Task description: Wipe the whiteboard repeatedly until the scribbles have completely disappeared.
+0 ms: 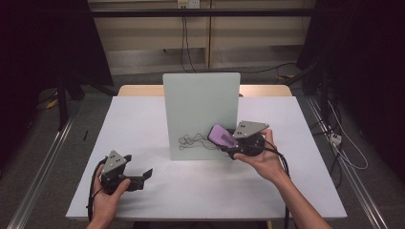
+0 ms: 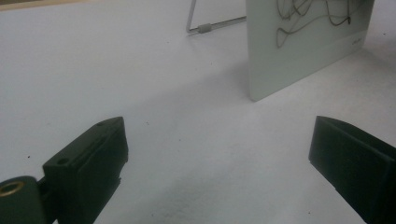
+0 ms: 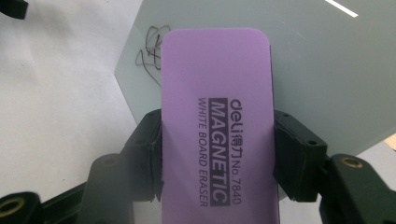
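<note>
Just eraser in right gripper

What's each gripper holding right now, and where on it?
Right gripper clamps the purple eraser by its long sides. Left gripper is open, holding nothing.

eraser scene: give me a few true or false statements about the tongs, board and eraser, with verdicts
1. The right tongs are shut on the purple eraser. True.
2. The left tongs hold a marker. False: they are open with nothing between them.
3. The whiteboard stands upright on the table. True.
4. The whiteboard is wiped clean. False: dark scribbles mark its lower part.
5. The eraser is green. False: it is purple.
</note>
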Action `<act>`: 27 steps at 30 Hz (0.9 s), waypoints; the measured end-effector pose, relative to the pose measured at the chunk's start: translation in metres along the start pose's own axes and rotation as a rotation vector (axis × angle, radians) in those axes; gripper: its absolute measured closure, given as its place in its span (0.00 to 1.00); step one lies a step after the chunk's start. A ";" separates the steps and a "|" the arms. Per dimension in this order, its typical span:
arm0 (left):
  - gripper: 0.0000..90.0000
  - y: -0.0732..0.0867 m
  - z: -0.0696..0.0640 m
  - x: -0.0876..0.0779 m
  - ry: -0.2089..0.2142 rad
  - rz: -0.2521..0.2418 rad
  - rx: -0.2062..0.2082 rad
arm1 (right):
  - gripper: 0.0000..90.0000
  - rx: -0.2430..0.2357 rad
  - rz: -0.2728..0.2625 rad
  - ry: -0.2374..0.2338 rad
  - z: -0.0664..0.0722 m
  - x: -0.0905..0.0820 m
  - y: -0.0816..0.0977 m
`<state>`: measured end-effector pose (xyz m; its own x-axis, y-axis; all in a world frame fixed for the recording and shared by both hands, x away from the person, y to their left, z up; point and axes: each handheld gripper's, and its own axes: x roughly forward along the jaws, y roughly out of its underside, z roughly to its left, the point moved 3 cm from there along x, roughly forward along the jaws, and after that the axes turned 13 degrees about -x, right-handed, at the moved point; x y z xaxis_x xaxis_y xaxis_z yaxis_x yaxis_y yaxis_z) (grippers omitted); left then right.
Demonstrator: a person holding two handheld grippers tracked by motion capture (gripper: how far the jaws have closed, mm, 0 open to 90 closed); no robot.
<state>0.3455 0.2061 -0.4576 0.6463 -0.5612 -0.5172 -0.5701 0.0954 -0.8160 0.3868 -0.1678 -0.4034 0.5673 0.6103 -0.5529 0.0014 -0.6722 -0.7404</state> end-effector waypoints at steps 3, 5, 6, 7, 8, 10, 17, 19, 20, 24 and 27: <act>0.05 0.000 0.000 0.001 0.000 0.006 0.001 | 0.46 -0.009 0.002 0.013 -0.001 0.001 0.000; 0.05 0.000 0.000 0.001 0.002 0.006 0.004 | 0.46 -0.013 0.002 0.018 -0.001 0.001 0.000; 0.05 0.000 0.000 0.002 0.000 0.007 0.003 | 0.46 -0.024 0.006 0.025 -0.002 0.001 0.000; 0.05 0.000 0.000 0.002 -0.001 0.007 0.002 | 0.46 -0.036 0.013 0.037 -0.001 0.000 -0.001; 0.05 0.001 0.000 0.002 -0.001 0.008 0.001 | 0.46 -0.038 0.019 0.041 -0.001 0.000 -0.001; 0.05 0.001 -0.001 0.002 -0.001 0.009 0.002 | 0.46 -0.056 0.041 0.055 0.000 0.001 -0.001; 0.05 0.001 0.000 0.003 0.001 0.009 0.003 | 0.46 -0.071 0.048 0.067 0.002 0.003 0.000; 0.05 0.001 0.000 0.002 0.001 0.007 -0.001 | 0.46 -0.075 0.048 0.075 0.003 0.004 0.001; 0.05 0.001 0.000 0.002 0.001 0.005 -0.004 | 0.46 -0.075 0.048 0.075 0.003 0.004 0.001; 0.05 0.000 0.001 -0.001 -0.004 -0.001 -0.003 | 0.46 -0.078 0.043 0.088 0.004 0.005 0.002; 0.05 0.000 0.002 -0.001 -0.006 -0.002 -0.013 | 0.46 -0.075 0.037 0.098 0.006 0.006 0.002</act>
<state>0.3462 0.2085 -0.4577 0.6506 -0.5564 -0.5168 -0.5751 0.0834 -0.8138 0.3854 -0.1634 -0.4105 0.6456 0.5433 -0.5366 0.0385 -0.7250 -0.6877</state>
